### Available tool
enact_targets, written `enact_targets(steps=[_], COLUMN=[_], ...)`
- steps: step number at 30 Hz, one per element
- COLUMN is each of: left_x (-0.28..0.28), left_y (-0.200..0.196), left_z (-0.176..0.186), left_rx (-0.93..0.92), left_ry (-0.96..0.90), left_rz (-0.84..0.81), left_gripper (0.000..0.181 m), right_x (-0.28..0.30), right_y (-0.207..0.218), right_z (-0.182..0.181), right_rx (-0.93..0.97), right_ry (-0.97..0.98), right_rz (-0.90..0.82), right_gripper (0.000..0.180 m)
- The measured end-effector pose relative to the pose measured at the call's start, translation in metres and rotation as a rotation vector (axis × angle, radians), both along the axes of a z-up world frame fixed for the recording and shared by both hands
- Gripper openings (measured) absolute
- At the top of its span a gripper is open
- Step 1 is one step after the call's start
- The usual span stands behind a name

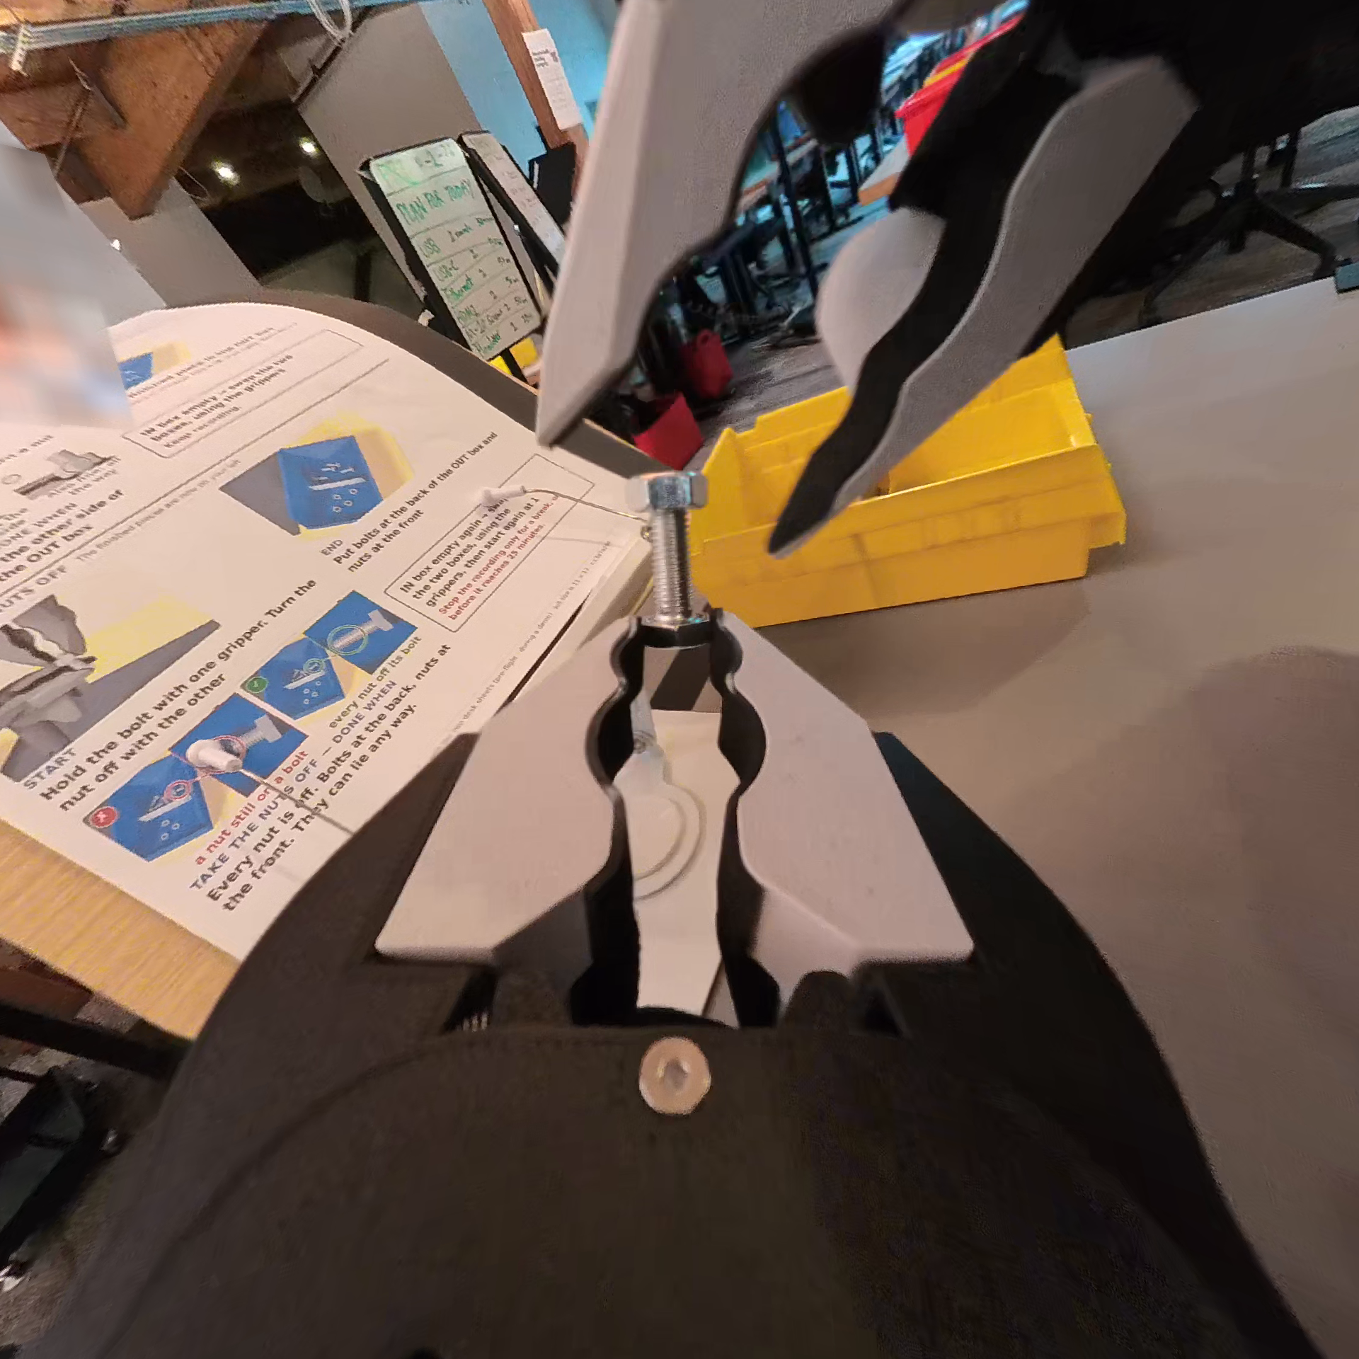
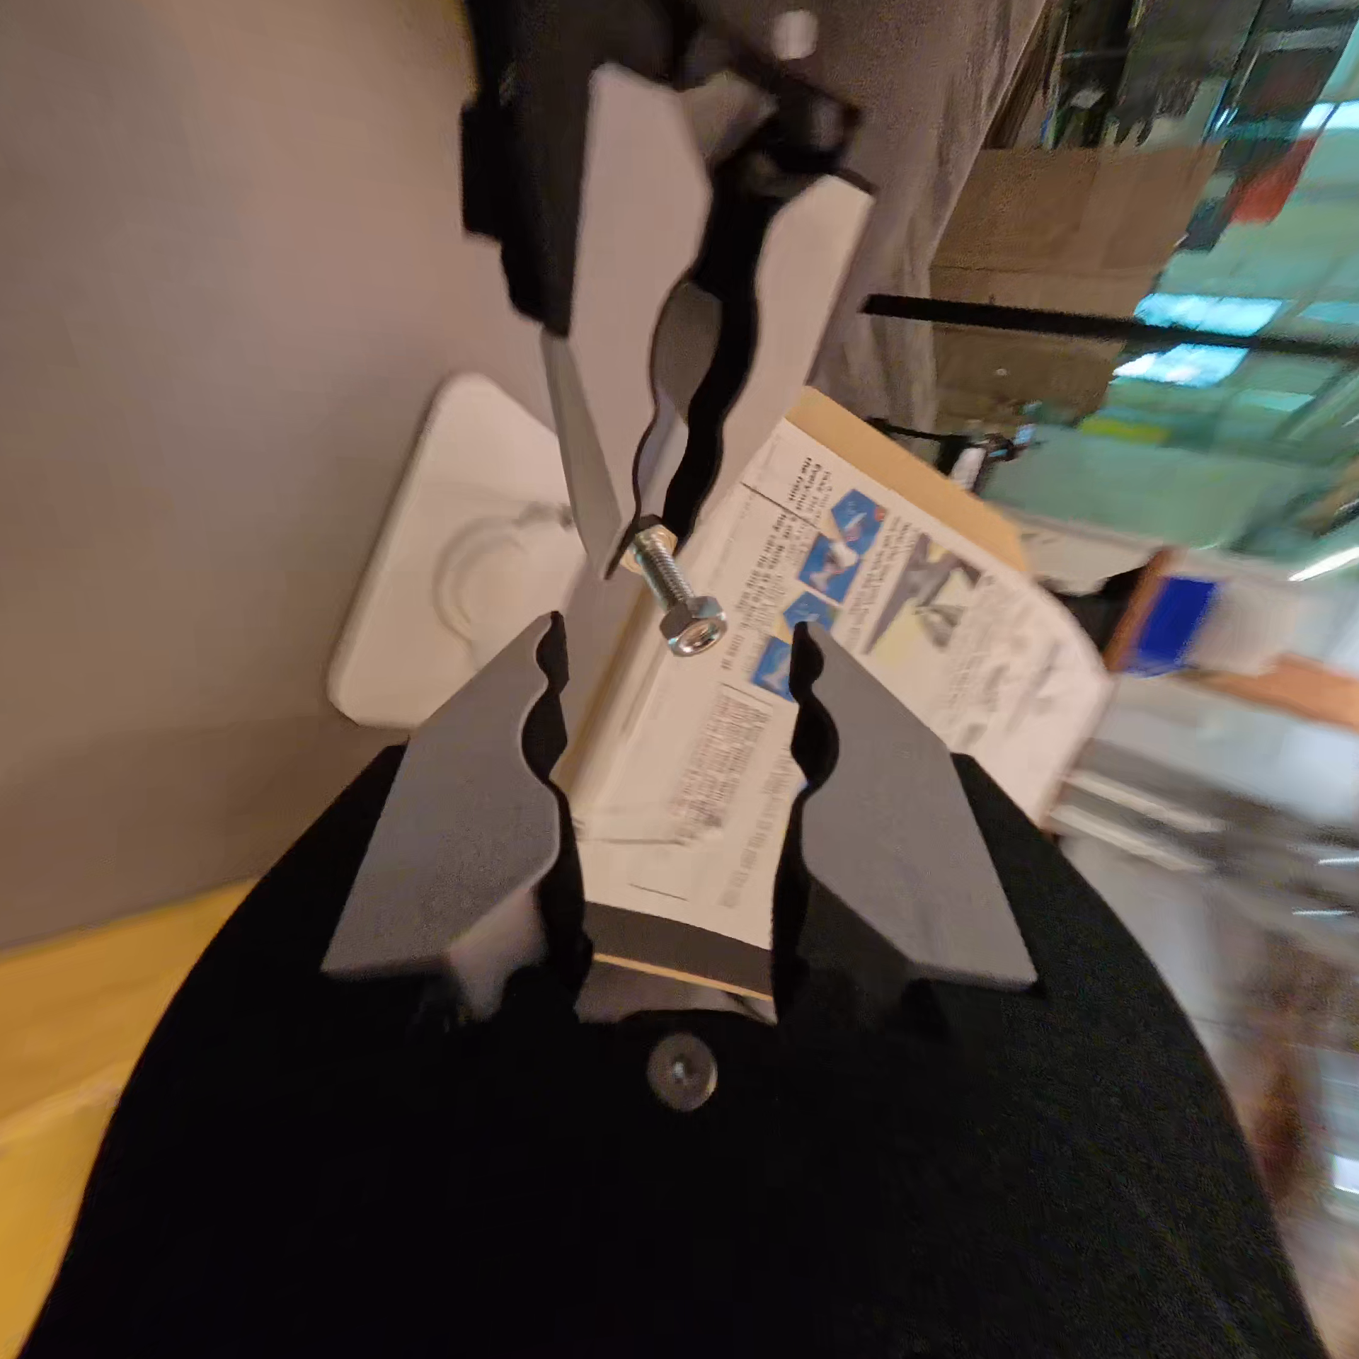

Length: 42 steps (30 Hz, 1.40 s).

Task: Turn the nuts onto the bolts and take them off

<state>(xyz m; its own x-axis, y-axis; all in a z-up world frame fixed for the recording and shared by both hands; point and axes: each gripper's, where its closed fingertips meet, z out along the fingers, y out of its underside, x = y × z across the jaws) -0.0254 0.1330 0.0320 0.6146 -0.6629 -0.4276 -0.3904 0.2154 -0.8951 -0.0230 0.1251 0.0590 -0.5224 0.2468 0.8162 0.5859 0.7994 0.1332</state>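
Across the whole scene runs the grey desk (image 1: 1176, 662), its bare surface filling the right side of my left wrist view. Along its left edge lies a large printed instruction sheet (image 1: 294, 588) with blue and yellow pictures, resting on a pale wooden board (image 1: 110, 919) and curling upward at the far end. Toward the far edge of the desk sits a yellow plastic bin (image 1: 956, 529), long and shallow; from here I cannot see what is in it. Nearer, beside the sheet, a white rounded pad (image 2: 441, 588) lies flat on the desk under my left tool.

My left tool (image 1: 673, 640) is pressed together at its tips, pinching the nut end of a bolt and holding it in the air above the pad. My right tool (image 2: 676, 631) comes in from the opposite side with its fingers spread wide; it grips nothing. Its tips stand to either side of the bolt's head, apart from it as far as I can tell, though that view is blurred.

The silver bolt (image 1: 673, 559) points straight out from the left tool's tips, threads bare along its length, with its hex head (image 1: 665, 491) at the free end facing my right tool. The nut (image 1: 673, 631) sits at the threaded end, clamped between the left fingertips.
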Motion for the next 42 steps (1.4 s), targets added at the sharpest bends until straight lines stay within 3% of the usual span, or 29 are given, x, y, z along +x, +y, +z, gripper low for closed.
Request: enact_targets(steps=[9, 15, 20, 24, 27, 32, 34, 36, 38, 42], left_x=[-0.005, -0.002, 0.000, 0.002, 0.004, 0.003, 0.002, 0.001, 0.001, 0.000], left_y=[0.003, 0.002, 0.002, 0.001, 0.002, 0.003, 0.004, 0.003, 0.004, 0.004], left_z=[0.008, 0.007, 0.005, 0.003, -0.001, -0.004, -0.004, -0.002, -0.001, 0.001], left_rx=[0.084, 0.097, 0.086, 0.068, 0.057, 0.029, 0.025, 0.024, 0.029, 0.045], left_ry=[0.031, 0.049, 0.042, 0.039, 0.052, 0.034, 0.018, -0.001, -0.005, 0.005], left_rz=[0.073, 0.078, 0.066, 0.046, 0.043, 0.034, 0.032, 0.024, 0.031, 0.047], left_gripper=[0.016, 0.016, 0.016, 0.016, 0.016, 0.016, 0.016, 0.016, 0.015, 0.016], right_x=[0.000, -0.006, -0.005, -0.002, 0.001, 0.002, 0.000, -0.001, -0.001, 0.004], right_y=[-0.005, -0.004, -0.004, -0.006, -0.004, 0.009, 0.009, 0.008, 0.008, 0.006], right_z=[0.009, 0.005, 0.003, 0.000, -0.005, -0.006, -0.004, -0.003, 0.000, 0.009], right_rx=[-1.022, -1.171, -1.105, -0.888, -0.569, 0.119, 0.275, 0.299, 0.187, -0.272], right_ry=[0.463, 0.509, 0.435, 0.270, 0.105, -0.143, -0.182, -0.164, -0.094, 0.141], right_rz=[-0.298, -0.323, -0.261, -0.143, -0.027, 0.132, 0.156, 0.152, 0.107, -0.062], right_gripper=[0.036, 0.022, 0.017, 0.017, 0.017, 0.017, 0.017, 0.018, 0.045, 0.044])
